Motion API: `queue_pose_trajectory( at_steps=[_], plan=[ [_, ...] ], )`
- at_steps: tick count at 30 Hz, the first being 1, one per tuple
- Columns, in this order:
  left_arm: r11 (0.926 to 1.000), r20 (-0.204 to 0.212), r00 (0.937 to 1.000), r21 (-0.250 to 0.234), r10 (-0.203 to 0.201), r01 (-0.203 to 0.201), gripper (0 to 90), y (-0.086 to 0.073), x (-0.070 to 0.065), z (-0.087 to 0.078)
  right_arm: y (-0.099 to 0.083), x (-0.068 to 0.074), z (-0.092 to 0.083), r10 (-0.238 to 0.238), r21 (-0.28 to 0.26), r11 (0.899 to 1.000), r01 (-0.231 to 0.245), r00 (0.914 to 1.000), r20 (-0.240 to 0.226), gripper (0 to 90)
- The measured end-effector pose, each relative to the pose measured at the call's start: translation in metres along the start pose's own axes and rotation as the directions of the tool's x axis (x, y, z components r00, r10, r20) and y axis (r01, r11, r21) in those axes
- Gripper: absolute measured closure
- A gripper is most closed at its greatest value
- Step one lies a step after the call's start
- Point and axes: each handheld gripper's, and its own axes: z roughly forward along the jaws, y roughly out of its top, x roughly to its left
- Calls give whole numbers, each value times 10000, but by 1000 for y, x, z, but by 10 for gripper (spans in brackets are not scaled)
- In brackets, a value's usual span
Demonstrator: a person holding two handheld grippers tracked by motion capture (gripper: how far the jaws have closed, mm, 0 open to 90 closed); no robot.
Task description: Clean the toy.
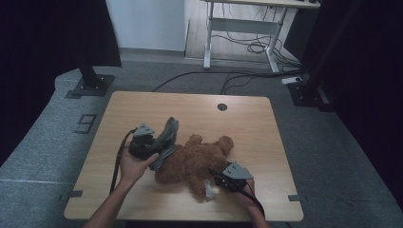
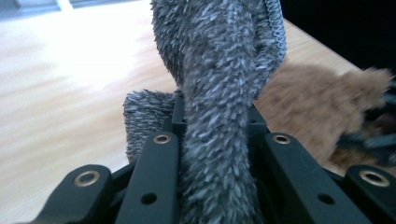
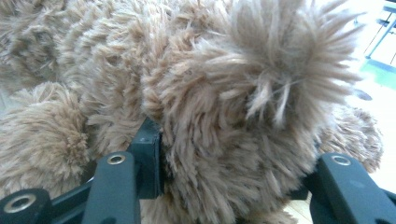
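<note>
Now, on the left, the left gripper (image 1: 154,145) is clenched on a grey fleecy cloth (image 2: 219,93), lifting its limp end above the desk (image 1: 142,107) beside the brown teddy bear (image 1: 195,159). Mid-desk the bear lies sprawled, soft and light by the look of it. Over on the right, the right gripper (image 1: 214,179) is grasping a plump limb (image 3: 233,140); a thick limb looks like the safest hold.

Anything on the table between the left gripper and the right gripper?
Yes: the brown plush teddy bear lies between the left gripper, shut on a grey fuzzy cloth, and the right gripper, as the high view shows.
</note>
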Motion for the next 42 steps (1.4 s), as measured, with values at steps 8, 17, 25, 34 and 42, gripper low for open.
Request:
queue_pose_trajectory(
  at_steps=[8, 17, 25, 34, 42],
  plan=[
    [9972, 437, 9990, 748, -63, 30, 745, -7, -17, 49, 0, -2, -2, 87, -9, 10000, -87, 9997, -216, 392],
    [9992, 604, 9981, 399, -78, 54, 755, -29, -19, 43, 11, -16, -15, 1236, 112, 9923, -1231, 9869, -1035, 154],
    [9998, 667, 9977, -159, 125, -114, 759, -47, -29, 34, 51, -41, -33, 2046, -420, 9768, -2099, 9733, -1042, 123],
    [9991, 807, 9965, -370, 221, -191, 759, -57, -34, 29, 47, -40, 6, 3069, 1513, 9467, -2845, 9391, -1544, 124],
    [9992, 855, 9959, -321, 284, -257, 758, -57, -38, 29, 30, -34, 10, 3797, 2458, 9131, -3253, 8982, -2216, 290]
  ],
)
